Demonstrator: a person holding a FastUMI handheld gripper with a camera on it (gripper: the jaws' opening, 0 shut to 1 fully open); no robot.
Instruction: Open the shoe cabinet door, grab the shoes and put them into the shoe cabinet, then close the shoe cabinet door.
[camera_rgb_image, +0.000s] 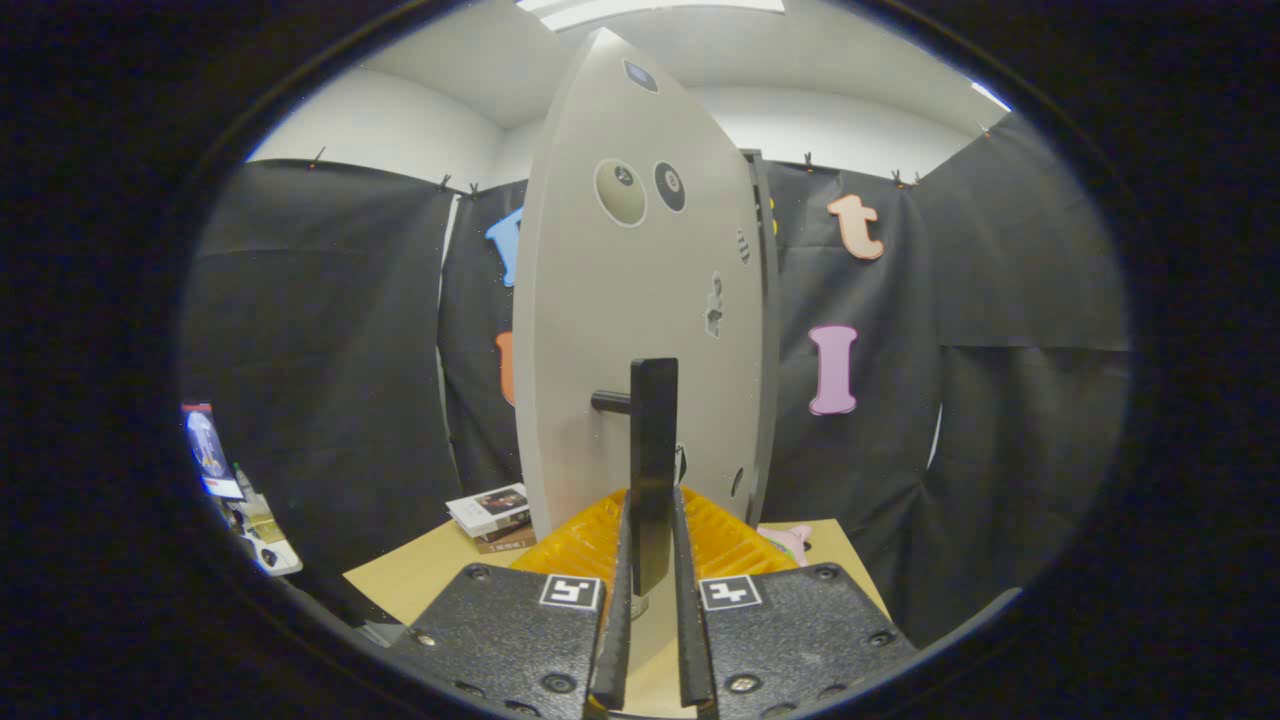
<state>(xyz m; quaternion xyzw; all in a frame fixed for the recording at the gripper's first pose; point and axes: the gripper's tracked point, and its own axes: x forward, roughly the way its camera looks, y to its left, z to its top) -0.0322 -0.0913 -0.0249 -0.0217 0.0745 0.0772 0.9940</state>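
Grey panel: we face the shoe cabinet door (640, 300), a flat, pale board seen nearly edge-on, dotted with small round stickers.
Handle: a dark, slim vertical bar handle (653, 450) stands off the door on a short dark post, straight ahead between our fingers.
Gripper: our gripper (652, 620) has its two fingers drawn in close on either side of the handle's lower end; we judge both press on it, leaving barely any gap.
How it handles: we expect the door to be stiff and fairly light, swinging on its hinge rather than flexing; the bar looks rigid and smooth, so it could slip if we pull at an angle.
Where to hold: we judge the lower half of the bar, clear of the post, to be the best place to grip.
Position: the door stands upright just beyond the fingers, over the tan table (420, 580).
Nearby: an orange ribbed mat (580, 545) lies at the door's foot, a stack of books (492, 515) rests beside it, and something pink (790, 540) peeks out on the other side.
Shoes: we cannot pick them out with certainty.
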